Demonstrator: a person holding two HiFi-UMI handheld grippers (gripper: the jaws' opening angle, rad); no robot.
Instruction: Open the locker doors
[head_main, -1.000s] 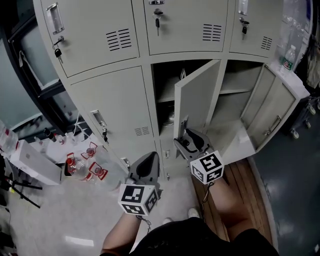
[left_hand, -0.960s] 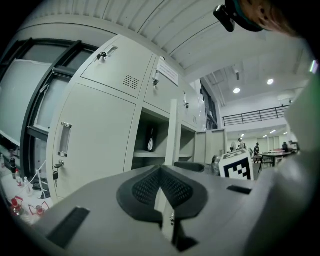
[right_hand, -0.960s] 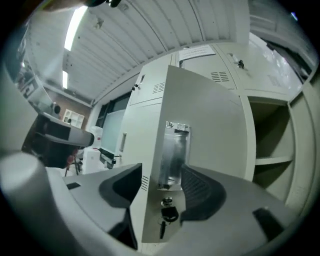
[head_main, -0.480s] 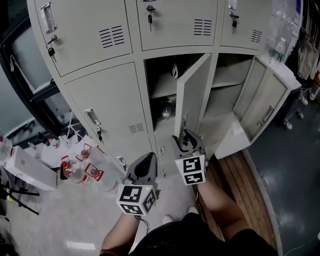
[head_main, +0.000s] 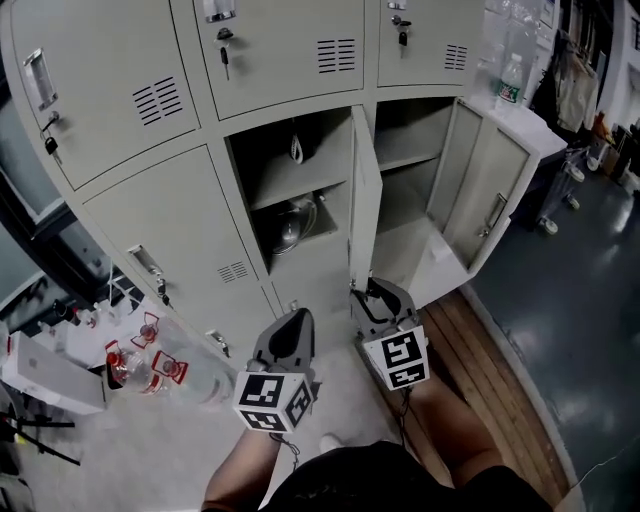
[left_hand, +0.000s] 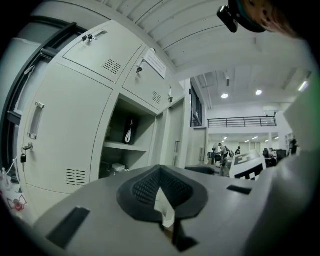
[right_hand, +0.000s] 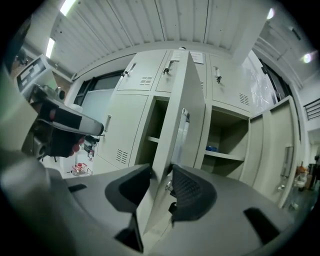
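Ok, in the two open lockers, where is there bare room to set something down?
The right open locker's bottom compartment looks bare, between its grey metal swung-out door and the middle locker's edge-on door. A shiny metal bowl-like thing fills the middle locker's lower compartment. The floor at left is crowded with red-labelled clear bottles.

Dim greyish indoor light from ceiling lamps (left_hand: 225, 95), heavy fisheye distortion, black vignetted corners.

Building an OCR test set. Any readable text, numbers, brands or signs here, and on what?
No text reads clearly.
Paper notice on an upper locker door: print too small.
Bottle at top right of the head view: green label blurred.
Bottles on the floor: red labels blurred.
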